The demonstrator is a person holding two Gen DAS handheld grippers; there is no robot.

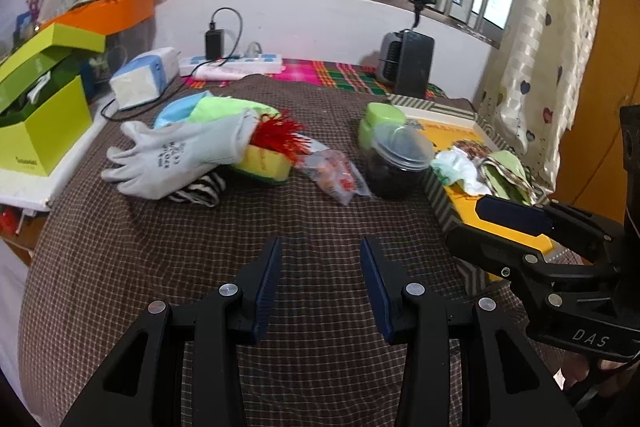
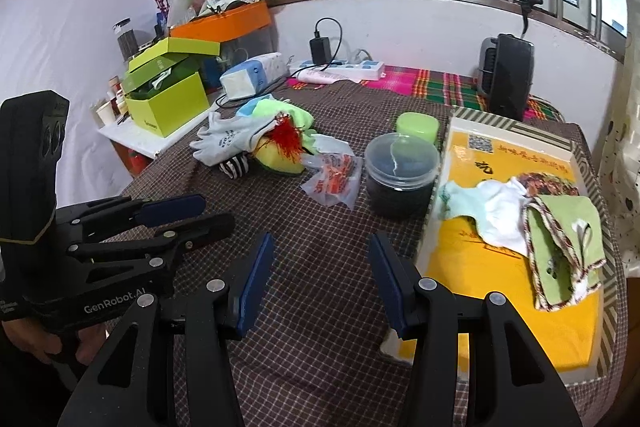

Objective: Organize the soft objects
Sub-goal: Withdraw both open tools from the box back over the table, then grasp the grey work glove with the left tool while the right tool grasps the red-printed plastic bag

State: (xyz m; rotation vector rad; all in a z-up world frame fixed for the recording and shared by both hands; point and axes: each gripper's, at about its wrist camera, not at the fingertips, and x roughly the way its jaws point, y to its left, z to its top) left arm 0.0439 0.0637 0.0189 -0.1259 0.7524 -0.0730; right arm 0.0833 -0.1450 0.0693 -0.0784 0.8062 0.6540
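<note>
My left gripper (image 1: 320, 247) and right gripper (image 2: 320, 243) gape empty; only the right view shows the whole yellow tray (image 2: 460, 251).

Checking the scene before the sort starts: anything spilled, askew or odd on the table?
Nothing spilled. The soft items are just jumbled: a grey glove lies draped over a heap of cloths and a yellow sponge, and crumpled cloths lie loose on the yellow box. Both grippers are open and empty.
</note>
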